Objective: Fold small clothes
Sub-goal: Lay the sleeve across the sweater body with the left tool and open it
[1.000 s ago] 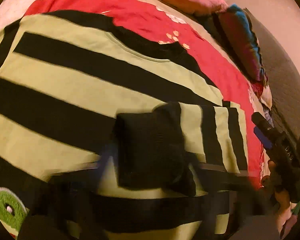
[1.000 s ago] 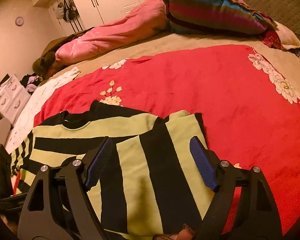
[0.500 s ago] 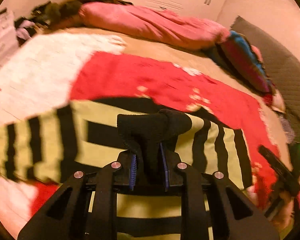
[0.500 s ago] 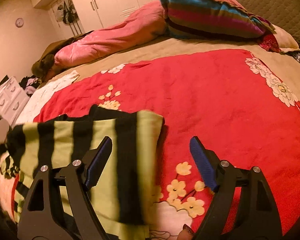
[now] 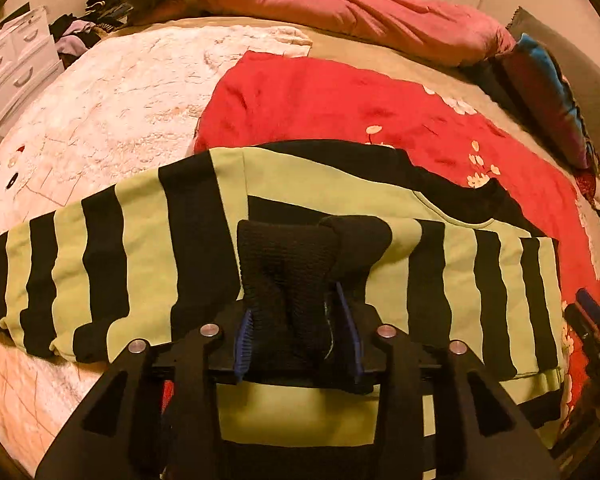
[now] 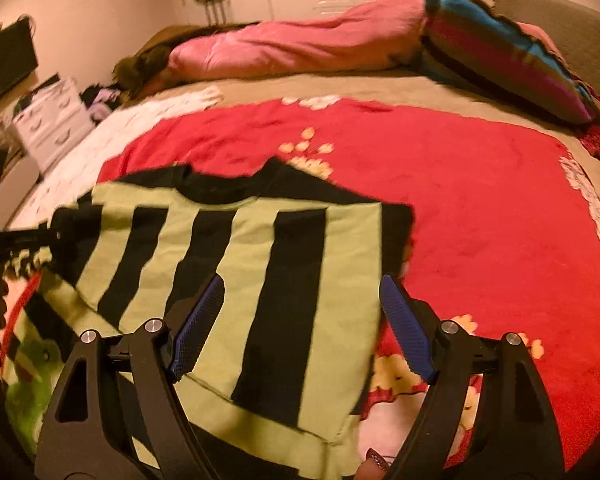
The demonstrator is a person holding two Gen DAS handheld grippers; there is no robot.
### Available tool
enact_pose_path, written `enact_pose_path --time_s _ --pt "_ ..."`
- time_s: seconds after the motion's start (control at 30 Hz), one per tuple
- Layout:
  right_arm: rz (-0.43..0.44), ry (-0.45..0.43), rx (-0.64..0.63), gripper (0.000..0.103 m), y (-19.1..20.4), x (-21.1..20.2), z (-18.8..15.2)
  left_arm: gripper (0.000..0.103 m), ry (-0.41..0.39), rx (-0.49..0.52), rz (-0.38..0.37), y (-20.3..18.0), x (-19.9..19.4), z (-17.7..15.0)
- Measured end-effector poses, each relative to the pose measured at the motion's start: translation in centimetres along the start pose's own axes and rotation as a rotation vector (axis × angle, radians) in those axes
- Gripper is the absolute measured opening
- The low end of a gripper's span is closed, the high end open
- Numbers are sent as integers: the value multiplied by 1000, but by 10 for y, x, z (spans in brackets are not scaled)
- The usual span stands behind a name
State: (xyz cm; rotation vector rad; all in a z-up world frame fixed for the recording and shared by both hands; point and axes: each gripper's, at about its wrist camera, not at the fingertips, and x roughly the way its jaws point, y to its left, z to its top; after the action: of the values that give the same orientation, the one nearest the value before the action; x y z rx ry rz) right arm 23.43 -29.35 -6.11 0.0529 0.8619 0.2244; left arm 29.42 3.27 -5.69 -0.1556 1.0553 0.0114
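The green-and-black striped knit sweater (image 5: 308,208) lies flat on the red flowered blanket (image 5: 340,100) near the bed's front edge. The left gripper (image 5: 298,336), jaws just reopened partway, has the sweater's black ribbed cuff (image 5: 296,268) bunched between them. The right gripper (image 6: 300,328) hangs above the sweater, jaws wide and empty.

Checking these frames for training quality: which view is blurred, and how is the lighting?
Right wrist view: motion-smeared, striped sweater edges and room soft. Left wrist view: sharp, black cuff knit texture readable. Both: warm orange cast, fisheye bending, dark corners.
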Motion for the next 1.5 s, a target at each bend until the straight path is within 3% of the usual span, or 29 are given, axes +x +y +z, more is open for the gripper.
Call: enact_pose_path --time_s 0.07,0.2,0.3,0.5,0.63,0.67,0.8,0.9,1.0,1.03,1.13,1.33,1.5 --pt "-15 44 -11 73 0 9 -3 45 -3 -12 -3 5 -4 -1" --pt "-99 163 -6 73 -11 31 -15 46 -43 -17 37 12 -20 2" --pt "-71 191 54 75 -22 37 -19 48 -90 -27 61 17 -40 4" --pt "-71 126 40 76 -17 23 -16 48 -141 53 11 -13 -63 1" --pt "-23 26 -17 76 -3 3 -8 49 -97 117 -9 -41 -48 -7" --pt "-9 21 -28 76 0 1 -8 54 -79 127 -10 -45 -41 -9" --pt "60 74 -57 76 12 11 -12 60 10 156 10 -55 -9 -17" --pt "38 165 -79 76 13 27 -19 63 47 150 29 -54 9 -21" --pt "13 202 -94 76 10 32 -25 63 43 158 38 -53 17 -25" --pt "12 201 -94 76 10 32 -24 64 43 160 40 -54 18 -26" --pt "20 184 -96 79 12 28 -23 85 15 134 -28 -54 7 -25" --pt "62 112 -13 85 2 11 -13 86 -7 101 -31 -52 -12 -29" --pt "57 47 41 91 -6 -1 -5 94 -17 83 -10 -48 -30 -29"
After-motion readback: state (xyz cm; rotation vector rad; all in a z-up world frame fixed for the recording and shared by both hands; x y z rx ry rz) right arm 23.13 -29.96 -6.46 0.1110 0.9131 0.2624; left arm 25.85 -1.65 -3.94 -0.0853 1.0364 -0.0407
